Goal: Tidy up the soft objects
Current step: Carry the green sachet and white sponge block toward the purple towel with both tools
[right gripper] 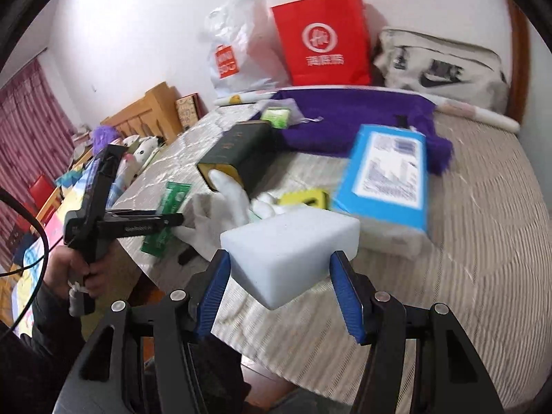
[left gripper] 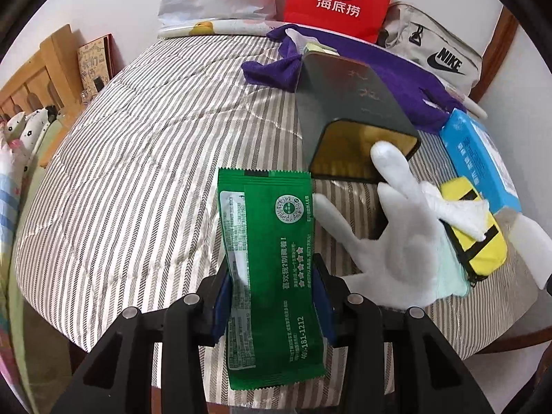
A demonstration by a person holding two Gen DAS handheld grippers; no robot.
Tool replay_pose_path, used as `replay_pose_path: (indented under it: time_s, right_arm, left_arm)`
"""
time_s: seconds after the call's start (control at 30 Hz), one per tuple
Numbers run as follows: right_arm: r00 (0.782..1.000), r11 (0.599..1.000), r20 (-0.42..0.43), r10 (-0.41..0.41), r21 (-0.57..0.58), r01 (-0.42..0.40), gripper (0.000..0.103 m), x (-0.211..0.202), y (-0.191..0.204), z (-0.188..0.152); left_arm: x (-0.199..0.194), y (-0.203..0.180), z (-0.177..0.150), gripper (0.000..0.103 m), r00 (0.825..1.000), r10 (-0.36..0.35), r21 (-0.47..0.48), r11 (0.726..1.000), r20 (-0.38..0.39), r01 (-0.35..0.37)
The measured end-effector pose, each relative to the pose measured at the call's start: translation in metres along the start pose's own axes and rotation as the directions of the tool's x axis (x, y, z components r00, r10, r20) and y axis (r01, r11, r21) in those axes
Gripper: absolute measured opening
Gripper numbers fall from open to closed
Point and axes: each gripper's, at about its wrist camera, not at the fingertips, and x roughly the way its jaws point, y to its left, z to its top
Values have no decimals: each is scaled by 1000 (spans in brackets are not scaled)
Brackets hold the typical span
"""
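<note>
The left gripper [left gripper: 272, 296] clamps a green sachet [left gripper: 270, 276] upright above the striped quilt [left gripper: 138, 145], with a white glove [left gripper: 396, 241] at its three o'clock and a dark tin box [left gripper: 352, 110] at one o'clock. The right gripper [right gripper: 279, 286] pinches a white sponge block [right gripper: 289, 252]; a blue tissue pack [right gripper: 386, 179] lies at its one o'clock.

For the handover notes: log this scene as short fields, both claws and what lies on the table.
left claw: shut on green packet
right claw: shut on white sponge block
surface: striped cloth
dark tin: lying on its side, open end toward camera
white glove: fingertip at tin's mouth
blue tissue pack: right of tin
</note>
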Motion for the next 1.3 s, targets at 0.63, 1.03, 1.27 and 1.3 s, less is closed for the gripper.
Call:
replay_pose_path:
  time_s: [0.63, 1.03, 1.27, 1.3]
  right_arm:
    - [997, 998, -74, -27, 61, 31, 61, 23, -39, -46]
    - [997, 994, -80, -1, 104, 10, 61, 23, -42, -49]
    - [997, 993, -79, 6, 117, 4, 60, 18, -45, -42]
    - [997, 993, -76, 7, 116, 2, 60, 17, -45, -41]
  left_arm:
    - [8, 0, 2, 47, 998, -22, -27, 999, -52, 21]
    - [7, -8, -2, 39, 998, 53, -2, 999, -32, -53]
    - [-11, -7, 4, 38, 999, 30, -3, 1000, -12, -30]
    - [-13, -6, 6, 38, 1000, 10, -11, 1000, -10, -10]
